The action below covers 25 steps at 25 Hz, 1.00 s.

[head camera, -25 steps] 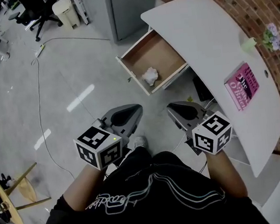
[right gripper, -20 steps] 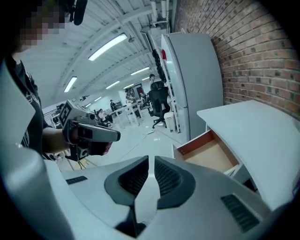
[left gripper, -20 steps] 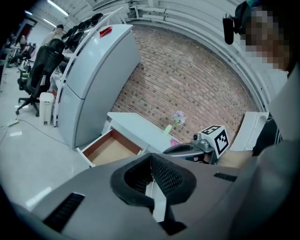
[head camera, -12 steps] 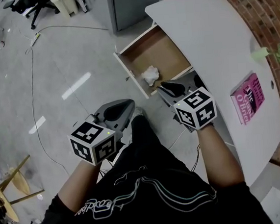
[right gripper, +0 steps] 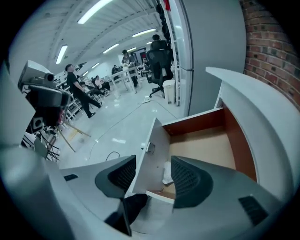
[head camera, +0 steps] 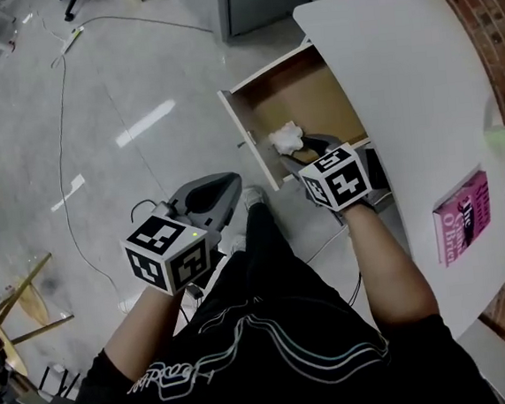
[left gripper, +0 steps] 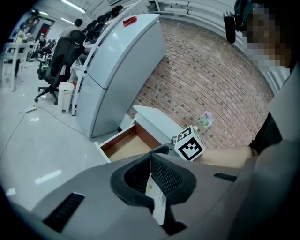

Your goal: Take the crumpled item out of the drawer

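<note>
The crumpled item (head camera: 287, 136), a white wad, lies on the drawer floor just behind the front panel, upper centre of my head view. In the right gripper view it (right gripper: 168, 172) shows just inside that panel, close by the right-hand jaw. The drawer (head camera: 248, 139) stands pulled out from under the white desk (head camera: 400, 76), which fills the upper right.

My right gripper (head camera: 308, 149) reaches over the drawer's near corner. Its jaws are opening and stand wide. The front panel (right gripper: 147, 164) rises between them, and I see neither pad pressing on the panel or the wad.

My left gripper (head camera: 212, 196) hangs lower left of the drawer, over the pale floor (head camera: 98, 167). In its own view its jaws (left gripper: 151, 176) are closed together on nothing.

A pink book (head camera: 465, 218) lies on the desk at the right edge.
</note>
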{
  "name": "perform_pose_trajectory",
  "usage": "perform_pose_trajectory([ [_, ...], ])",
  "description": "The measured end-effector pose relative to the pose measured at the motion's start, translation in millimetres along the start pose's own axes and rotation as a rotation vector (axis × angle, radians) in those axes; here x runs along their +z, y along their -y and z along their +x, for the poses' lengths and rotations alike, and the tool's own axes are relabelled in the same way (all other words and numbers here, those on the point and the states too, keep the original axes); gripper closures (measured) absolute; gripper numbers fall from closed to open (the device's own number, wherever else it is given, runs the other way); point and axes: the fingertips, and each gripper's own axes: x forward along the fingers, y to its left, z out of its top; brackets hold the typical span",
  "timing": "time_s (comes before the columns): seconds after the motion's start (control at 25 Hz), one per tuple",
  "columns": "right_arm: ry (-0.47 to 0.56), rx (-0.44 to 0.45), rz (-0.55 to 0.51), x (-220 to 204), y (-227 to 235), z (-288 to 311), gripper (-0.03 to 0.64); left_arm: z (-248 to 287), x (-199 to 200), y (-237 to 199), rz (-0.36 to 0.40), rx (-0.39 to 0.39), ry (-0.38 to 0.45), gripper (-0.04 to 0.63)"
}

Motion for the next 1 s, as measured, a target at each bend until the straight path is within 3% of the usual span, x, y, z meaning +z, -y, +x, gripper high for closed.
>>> perform_pose_trajectory([
  [0.16,-0.113,-0.014,-0.030,-9,21,39,0.387,11,-4,-22,-0.039,0.021,-0.026,0.572],
  [0.56,-0.352,0.001,0.039,-29,71,128,0.383,36,-6,-81,-0.111,0.065,-0.036,0.572],
  [1.0,-0.566,0.019,0.027,-66,103,178,0.383,46,-18,-121,-0.180,0.108,-0.041,0.572],
])
